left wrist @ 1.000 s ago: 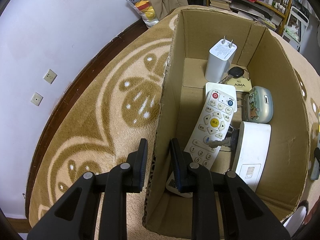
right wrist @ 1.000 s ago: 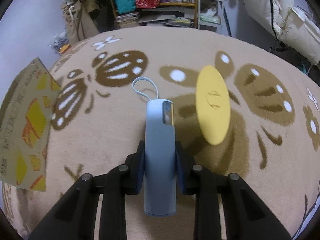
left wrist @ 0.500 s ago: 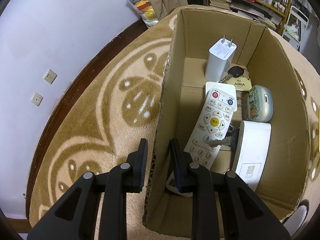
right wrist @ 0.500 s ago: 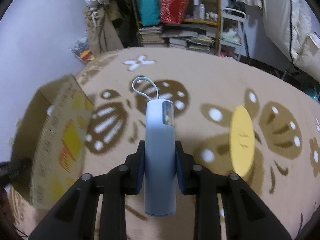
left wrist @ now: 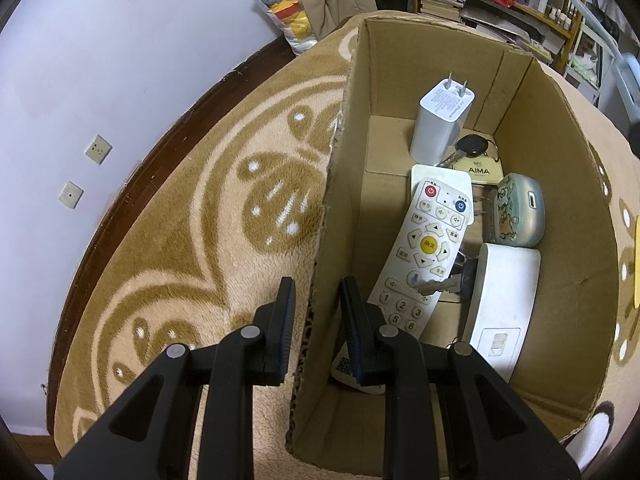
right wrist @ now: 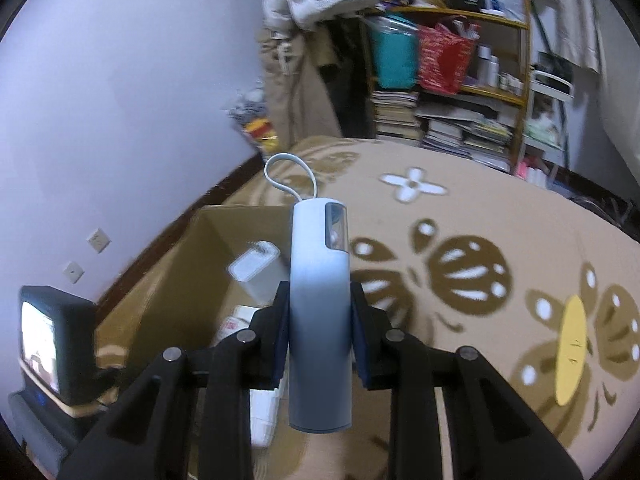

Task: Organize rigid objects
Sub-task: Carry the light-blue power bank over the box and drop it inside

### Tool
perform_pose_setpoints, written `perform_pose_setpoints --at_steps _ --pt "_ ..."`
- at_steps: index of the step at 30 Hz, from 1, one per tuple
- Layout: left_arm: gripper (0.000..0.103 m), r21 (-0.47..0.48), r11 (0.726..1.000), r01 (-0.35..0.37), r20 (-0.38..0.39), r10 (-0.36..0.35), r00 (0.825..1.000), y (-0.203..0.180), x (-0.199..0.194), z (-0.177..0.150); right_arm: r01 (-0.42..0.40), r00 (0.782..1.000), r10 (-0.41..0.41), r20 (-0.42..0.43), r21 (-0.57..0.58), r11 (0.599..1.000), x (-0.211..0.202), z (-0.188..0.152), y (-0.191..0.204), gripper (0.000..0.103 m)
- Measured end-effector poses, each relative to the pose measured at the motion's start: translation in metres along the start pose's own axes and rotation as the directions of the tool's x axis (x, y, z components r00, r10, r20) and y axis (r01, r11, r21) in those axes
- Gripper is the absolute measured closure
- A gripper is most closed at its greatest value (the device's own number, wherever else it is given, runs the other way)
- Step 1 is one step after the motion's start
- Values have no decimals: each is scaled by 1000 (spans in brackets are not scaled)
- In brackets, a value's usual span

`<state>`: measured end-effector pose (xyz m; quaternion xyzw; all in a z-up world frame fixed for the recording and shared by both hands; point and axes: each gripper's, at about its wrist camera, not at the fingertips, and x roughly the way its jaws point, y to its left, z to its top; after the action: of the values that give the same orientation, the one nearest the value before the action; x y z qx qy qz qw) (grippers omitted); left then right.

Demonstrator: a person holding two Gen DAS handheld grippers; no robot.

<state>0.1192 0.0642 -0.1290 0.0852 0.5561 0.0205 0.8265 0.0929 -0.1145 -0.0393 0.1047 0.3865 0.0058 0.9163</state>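
My left gripper point(left wrist: 316, 300) is shut on the left wall of an open cardboard box point(left wrist: 336, 216), one finger outside and one inside. The box holds a white remote point(left wrist: 424, 248), a white charger plug point(left wrist: 440, 128), a pale green case point(left wrist: 518, 210), a white device point(left wrist: 504, 304) and keys point(left wrist: 474, 148). My right gripper point(right wrist: 319, 304) is shut on a light blue cylinder point(right wrist: 320, 312) with a cord loop and holds it in the air beside and above the box point(right wrist: 176, 272).
The box stands on a tan patterned blanket point(left wrist: 208, 232) by a lilac wall point(left wrist: 100, 60). A yellow disc point(right wrist: 572, 360) lies on the blanket at the right. Cluttered shelves point(right wrist: 452, 80) stand behind. The left gripper's camera unit point(right wrist: 52, 344) shows at lower left.
My right gripper has lifted and swung left with the blue cylinder, from over the blanket to beside the open box. The left gripper has kept its hold on the box wall.
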Motion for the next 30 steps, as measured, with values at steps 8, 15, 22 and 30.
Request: perform_pose_setpoints --at_steps 8,15,22,30 --pt "80 -23 1000 20 -5 -20 1000 3 1 0 -58 998 57 -22 -57 997 10 -5 36 74" --pt "80 -23 999 24 -4 -24 1000 4 1 0 -59 997 55 -52 -81 995 21 -13 42 74" --pt "83 2 1000 21 0 -21 1000 -1 0 -1 -45 996 39 -74 -89 995 29 -19 37 74" --pt "86 5 1000 28 0 -28 1000 -2 -3 0 -33 997 24 -78 -108 994 33 -22 42 74"
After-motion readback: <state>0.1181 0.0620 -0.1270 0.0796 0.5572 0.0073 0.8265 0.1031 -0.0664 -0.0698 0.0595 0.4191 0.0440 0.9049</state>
